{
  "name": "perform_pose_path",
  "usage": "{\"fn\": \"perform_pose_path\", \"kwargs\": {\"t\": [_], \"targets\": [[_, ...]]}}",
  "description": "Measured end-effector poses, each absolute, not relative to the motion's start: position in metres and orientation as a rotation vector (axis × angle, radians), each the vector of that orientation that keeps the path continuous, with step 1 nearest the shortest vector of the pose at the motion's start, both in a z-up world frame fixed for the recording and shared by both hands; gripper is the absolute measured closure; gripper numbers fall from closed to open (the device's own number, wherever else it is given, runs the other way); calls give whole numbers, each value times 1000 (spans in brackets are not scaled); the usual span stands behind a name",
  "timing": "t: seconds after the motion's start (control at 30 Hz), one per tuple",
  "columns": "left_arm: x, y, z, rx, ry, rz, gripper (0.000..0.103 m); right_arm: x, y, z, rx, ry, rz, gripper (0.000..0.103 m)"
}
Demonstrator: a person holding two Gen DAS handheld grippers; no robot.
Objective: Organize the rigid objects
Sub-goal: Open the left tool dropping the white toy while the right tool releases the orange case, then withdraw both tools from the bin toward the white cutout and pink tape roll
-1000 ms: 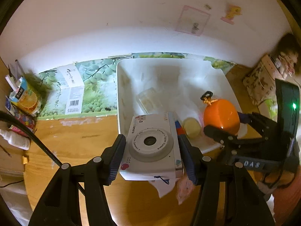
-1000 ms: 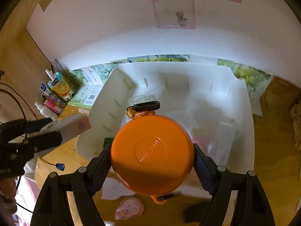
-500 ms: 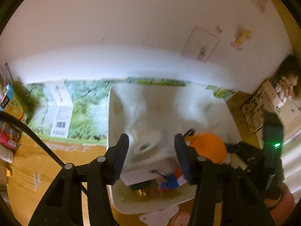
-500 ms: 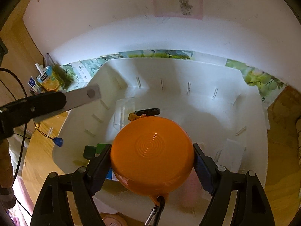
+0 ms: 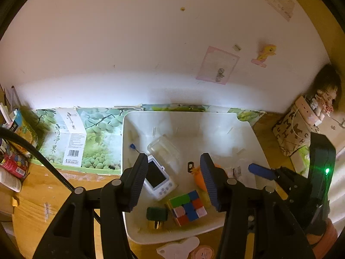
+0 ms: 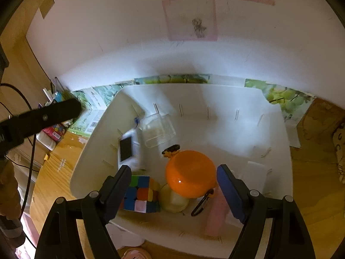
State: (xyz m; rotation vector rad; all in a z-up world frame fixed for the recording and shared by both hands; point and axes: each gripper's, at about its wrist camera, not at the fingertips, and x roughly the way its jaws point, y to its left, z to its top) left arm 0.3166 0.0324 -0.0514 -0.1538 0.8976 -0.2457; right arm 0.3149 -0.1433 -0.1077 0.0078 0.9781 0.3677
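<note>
The white camera (image 5: 157, 179) is lying screen-up inside the white bin (image 5: 248, 129), just ahead of the left claw (image 5: 173, 179) and beside its left finger; nothing is sitting between that claw's fingers, which are standing wide apart. In the right wrist view the camera (image 6: 128, 149) is resting ahead and to the left of the right claw (image 6: 174, 191), against the bin's left wall (image 6: 94, 151). The orange ball (image 6: 190, 173) is sitting on the bin floor just ahead of the right claw, framed by its spread fingers with neither pad touching it, so this claw is also gaping and gripping nothing. A black clip (image 6: 171, 148) is showing at the ball's far side. A colored puzzle cube (image 6: 141, 194) is lying just beside the right claw's left finger, touching a pale yellow ball (image 6: 172, 199) that is tucked under the orange one. A clear plastic box (image 6: 157, 130) is lying farther ahead, near the camera. In the left wrist view a dark green plug (image 5: 157, 214) is lying next to the cube (image 5: 187, 207), close to the bin's near rim. The bin is standing on a wooden table (image 5: 43, 194), with a green fruit-printed carton (image 5: 71, 138) lying flat to the left of the left claw.
</note>
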Motion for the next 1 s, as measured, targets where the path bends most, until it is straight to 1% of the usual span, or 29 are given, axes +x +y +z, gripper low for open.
{"fn": "perform_pose_path", "kwargs": {"t": [0.3,0.43,0.87,1.0], "targets": [[288,37,-39,-172,875,-275,48,293,-155,-77,53,890,327,21],[279,38,-43,-169,904,-278,48,274,-162,-68,78,851,292,21],[241,42,-76,-150,1026,-345,48,204,-174,-89,176,823,144,21],[230,43,-85,-131,1066,-379,44,177,-173,-94,180,792,114,21]]}}
